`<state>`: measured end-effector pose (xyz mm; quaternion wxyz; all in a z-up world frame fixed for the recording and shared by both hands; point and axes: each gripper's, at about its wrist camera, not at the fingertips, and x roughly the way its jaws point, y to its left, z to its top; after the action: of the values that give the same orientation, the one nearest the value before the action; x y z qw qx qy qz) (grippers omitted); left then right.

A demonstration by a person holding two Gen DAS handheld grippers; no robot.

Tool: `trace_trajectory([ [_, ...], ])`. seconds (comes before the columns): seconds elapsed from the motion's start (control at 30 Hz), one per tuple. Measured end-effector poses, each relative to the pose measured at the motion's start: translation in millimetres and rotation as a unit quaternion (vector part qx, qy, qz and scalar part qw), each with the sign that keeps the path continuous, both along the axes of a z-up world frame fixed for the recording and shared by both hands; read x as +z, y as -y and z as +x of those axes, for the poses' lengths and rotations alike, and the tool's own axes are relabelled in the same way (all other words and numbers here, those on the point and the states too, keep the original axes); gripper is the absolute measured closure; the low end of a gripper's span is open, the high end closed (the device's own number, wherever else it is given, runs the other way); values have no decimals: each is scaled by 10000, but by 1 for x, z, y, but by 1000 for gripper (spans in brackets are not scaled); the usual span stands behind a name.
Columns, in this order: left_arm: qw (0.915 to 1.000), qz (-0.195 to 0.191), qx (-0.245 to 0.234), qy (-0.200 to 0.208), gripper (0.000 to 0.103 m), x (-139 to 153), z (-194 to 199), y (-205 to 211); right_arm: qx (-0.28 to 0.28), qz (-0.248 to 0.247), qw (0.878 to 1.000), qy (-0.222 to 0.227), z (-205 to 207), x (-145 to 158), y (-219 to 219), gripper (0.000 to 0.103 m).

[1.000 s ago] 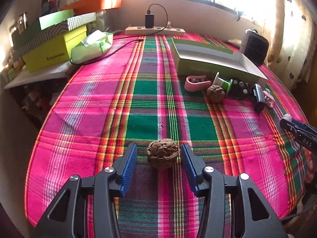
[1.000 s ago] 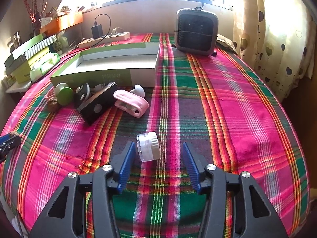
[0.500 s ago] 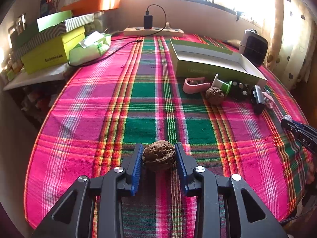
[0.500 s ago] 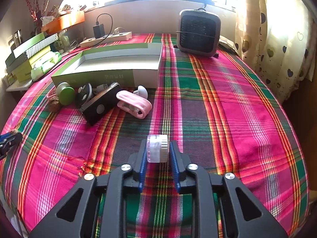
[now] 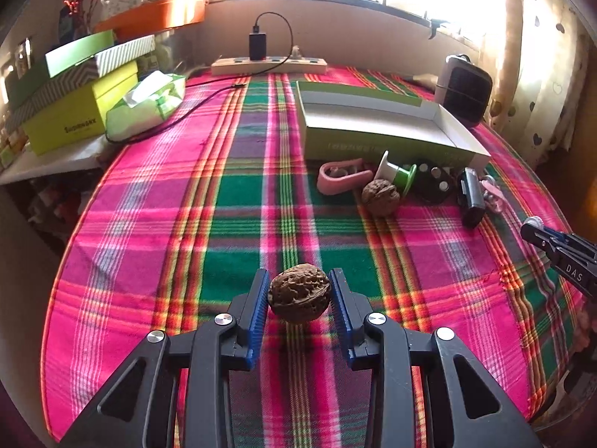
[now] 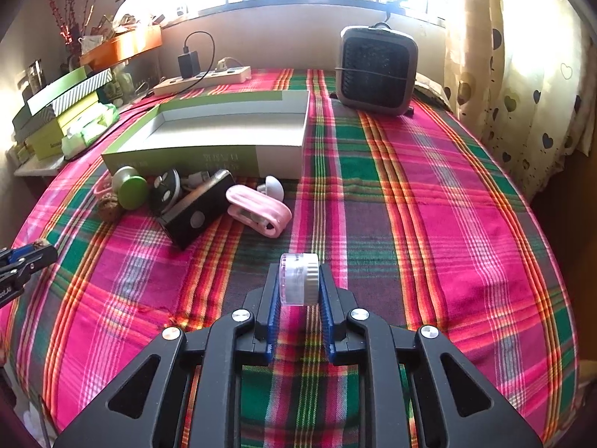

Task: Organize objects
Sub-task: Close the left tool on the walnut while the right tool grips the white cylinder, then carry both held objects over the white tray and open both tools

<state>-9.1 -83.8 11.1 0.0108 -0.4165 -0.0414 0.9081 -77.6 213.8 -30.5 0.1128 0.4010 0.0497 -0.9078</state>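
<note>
Two half-hidden items (image 6: 194, 178) behind black device (image 6: 194, 209).

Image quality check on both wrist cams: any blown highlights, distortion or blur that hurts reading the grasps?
Left wrist view: window blown out to white along the top, fisheye bends the tablecloth edges, walnut in the left gripper sharp. Right wrist view: same window glare top centre, dark vignette in the corners, small clear jar in the right gripper sharp, no motion blur.

My brown wrinkled walnut (image 5: 299, 293) pinched over the plaid cloth, my small clear ribbed-lid jar (image 6: 299, 278) gripped on its side, second walnut (image 5: 380, 197) by the clutter.
</note>
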Motion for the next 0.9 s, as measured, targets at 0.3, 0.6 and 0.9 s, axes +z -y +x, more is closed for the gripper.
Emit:
trace_trajectory([
  [0.3,9997,62,-172,-176,73,18,-21,-7,179,-133,9997,-52,-11,13,16,83],
  [0.6,9986,123,-415,-306,73,35,-56,-18,430,-147,9988,-180,-32,30,40,83],
  [0.9,9976,206,-583,-297,73,38,-98,-28,568,-219,9981,-23,-70,31,62,83],
])
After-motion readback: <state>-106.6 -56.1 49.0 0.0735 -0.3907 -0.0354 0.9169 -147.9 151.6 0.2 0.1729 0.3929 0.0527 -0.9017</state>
